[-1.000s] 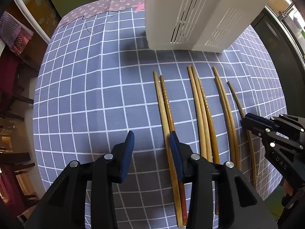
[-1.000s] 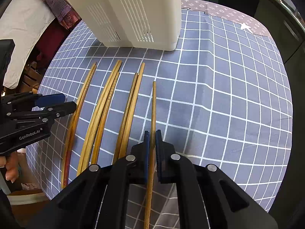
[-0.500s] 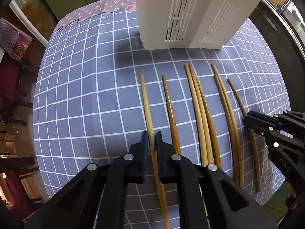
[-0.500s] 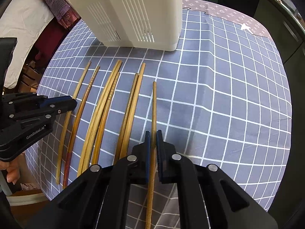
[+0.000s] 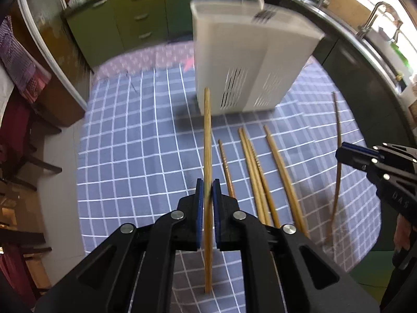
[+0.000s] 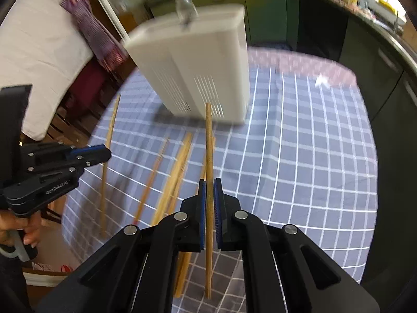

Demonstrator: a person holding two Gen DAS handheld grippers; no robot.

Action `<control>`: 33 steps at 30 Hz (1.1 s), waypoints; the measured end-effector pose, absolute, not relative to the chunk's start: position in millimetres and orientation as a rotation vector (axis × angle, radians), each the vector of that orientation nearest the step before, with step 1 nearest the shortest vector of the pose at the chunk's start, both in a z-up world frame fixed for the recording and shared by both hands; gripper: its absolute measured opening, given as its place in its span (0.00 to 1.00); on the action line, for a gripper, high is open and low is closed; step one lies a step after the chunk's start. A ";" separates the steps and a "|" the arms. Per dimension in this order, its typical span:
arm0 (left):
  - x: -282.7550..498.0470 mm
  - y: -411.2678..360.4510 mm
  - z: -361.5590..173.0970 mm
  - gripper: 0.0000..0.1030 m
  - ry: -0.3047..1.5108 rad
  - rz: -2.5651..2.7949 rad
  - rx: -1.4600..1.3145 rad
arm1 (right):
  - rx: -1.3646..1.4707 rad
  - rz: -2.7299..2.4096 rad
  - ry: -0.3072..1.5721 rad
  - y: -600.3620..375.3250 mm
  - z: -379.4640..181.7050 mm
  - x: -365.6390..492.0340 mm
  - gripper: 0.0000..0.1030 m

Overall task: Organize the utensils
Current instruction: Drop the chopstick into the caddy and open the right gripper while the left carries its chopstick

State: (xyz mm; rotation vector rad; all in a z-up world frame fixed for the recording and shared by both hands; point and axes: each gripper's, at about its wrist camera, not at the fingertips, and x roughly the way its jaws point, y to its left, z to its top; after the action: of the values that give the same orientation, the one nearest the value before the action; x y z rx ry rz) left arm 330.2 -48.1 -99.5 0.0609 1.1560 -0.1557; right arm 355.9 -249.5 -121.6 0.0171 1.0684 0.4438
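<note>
Chopsticks: one pinched in each gripper, lifted clear of the checked tablecloth, the rest lying below.

The left gripper has its blue pads pressed together on a pale bamboo chopstick, gripped well back from the far tip, which points toward the white slotted utensil holder. The right gripper likewise clamps a second chopstick aimed at the same holder. These sticks look light, stiff and smooth, so a squeeze near mid-length should keep them from pivoting or sliding, and a loose hold would likely let them swing. Several loose chopsticks lie side by side on the cloth, between the two grippers and just in front of the holder.
</note>
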 end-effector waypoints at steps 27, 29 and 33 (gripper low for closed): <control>270.6 -38.0 -18.5 0.07 0.966 -0.217 0.086 | 0.006 0.470 0.891 -268.7 -55.9 307.5 0.06; 270.9 -39.1 -10.9 0.07 0.955 -0.222 0.087 | 0.015 0.477 0.869 -268.2 -39.6 310.8 0.06; 272.5 -40.5 2.9 0.07 0.935 -0.224 0.096 | 0.030 0.480 0.780 -268.0 8.7 320.1 0.06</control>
State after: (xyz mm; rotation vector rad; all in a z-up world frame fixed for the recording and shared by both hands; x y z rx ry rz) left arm 272.5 -40.5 2.9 0.0964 0.9353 -0.2241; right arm 320.1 -268.0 8.7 0.0305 0.7802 0.4795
